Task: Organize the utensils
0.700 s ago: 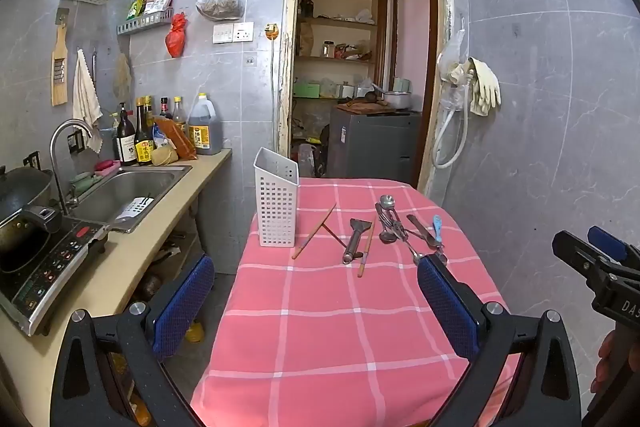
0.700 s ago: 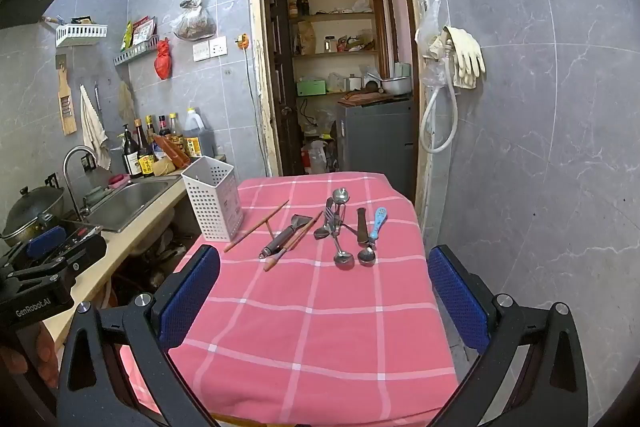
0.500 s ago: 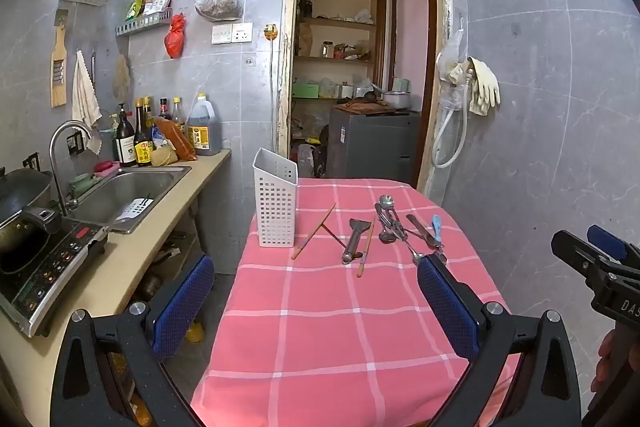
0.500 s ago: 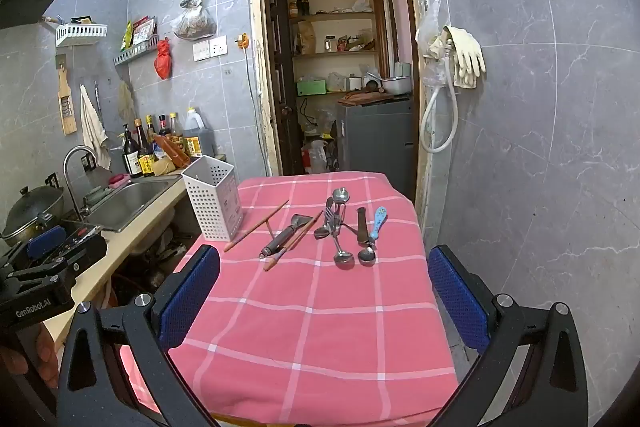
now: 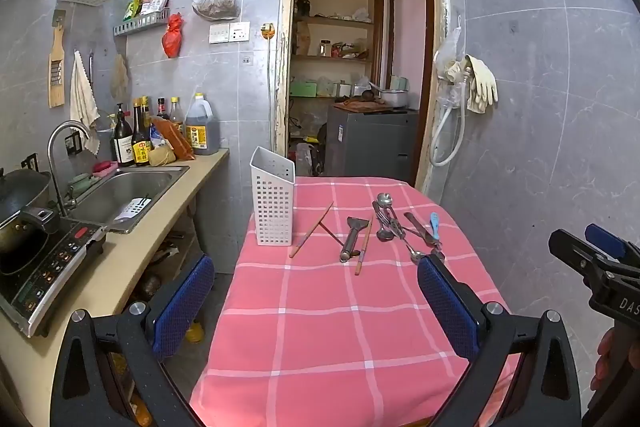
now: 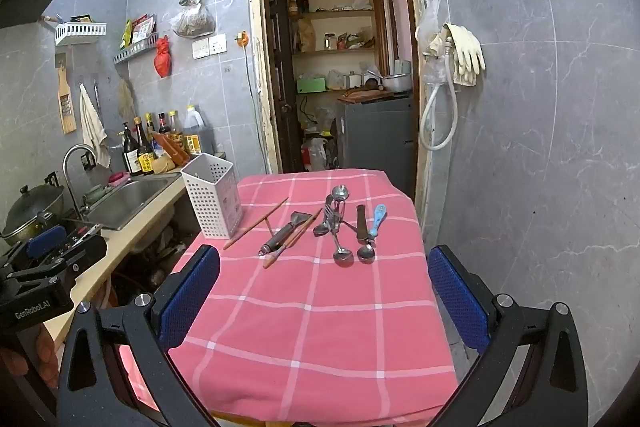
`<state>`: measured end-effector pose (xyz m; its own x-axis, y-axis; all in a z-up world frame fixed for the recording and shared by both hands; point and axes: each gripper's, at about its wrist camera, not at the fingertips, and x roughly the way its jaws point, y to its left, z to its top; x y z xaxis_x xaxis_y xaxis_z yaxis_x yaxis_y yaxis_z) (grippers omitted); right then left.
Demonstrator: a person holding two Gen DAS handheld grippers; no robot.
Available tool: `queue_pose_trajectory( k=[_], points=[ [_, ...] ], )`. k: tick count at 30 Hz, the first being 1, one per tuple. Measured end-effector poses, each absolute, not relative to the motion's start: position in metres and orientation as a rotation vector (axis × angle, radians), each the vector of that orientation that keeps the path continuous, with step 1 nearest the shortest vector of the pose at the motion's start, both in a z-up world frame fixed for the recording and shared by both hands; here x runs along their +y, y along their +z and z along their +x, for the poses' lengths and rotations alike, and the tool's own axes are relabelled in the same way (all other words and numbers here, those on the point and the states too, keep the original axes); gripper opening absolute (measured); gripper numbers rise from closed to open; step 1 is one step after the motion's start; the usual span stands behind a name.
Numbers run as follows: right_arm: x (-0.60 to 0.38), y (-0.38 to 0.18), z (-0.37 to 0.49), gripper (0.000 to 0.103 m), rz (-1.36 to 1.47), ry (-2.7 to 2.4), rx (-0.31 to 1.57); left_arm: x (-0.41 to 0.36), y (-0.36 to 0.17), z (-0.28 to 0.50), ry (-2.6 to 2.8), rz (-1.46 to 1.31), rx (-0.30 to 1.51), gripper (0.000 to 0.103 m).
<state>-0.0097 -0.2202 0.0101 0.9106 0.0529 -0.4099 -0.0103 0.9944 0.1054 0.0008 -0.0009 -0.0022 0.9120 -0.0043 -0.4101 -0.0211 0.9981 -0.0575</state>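
Metal spoons [image 6: 340,223], wooden chopsticks [image 6: 294,237] and a scraper [image 6: 286,231] lie scattered beside the white holder [image 6: 212,197] on the pink desk [image 6: 312,327], well ahead of both tools: left tool [image 5: 316,303] and right tool [image 6: 324,295] released, empty.

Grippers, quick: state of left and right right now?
Left gripper: open, holding nothing.
Right gripper: open, holding nothing.

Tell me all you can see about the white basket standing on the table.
The white utensil holder is a tall, rectangular plastic container with walls pierced by rows of small square holes. Its open top is cut on a slant. It stands upright near the left edge of the pink checked tablecloth. One wooden chopstick lies close beside its base; contact is unclear.
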Motion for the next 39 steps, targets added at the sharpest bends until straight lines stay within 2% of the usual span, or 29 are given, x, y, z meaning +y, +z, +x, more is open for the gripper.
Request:
queue_pose_trajectory(
  k=[39],
  points=[
    [-0.2216, 0.0044, -0.0050, 0.102, 0.104, 0.034, 0.431, -0.0041, -0.0028, 0.0005, 0.006, -0.060, 0.428, 0.102]
  ],
)
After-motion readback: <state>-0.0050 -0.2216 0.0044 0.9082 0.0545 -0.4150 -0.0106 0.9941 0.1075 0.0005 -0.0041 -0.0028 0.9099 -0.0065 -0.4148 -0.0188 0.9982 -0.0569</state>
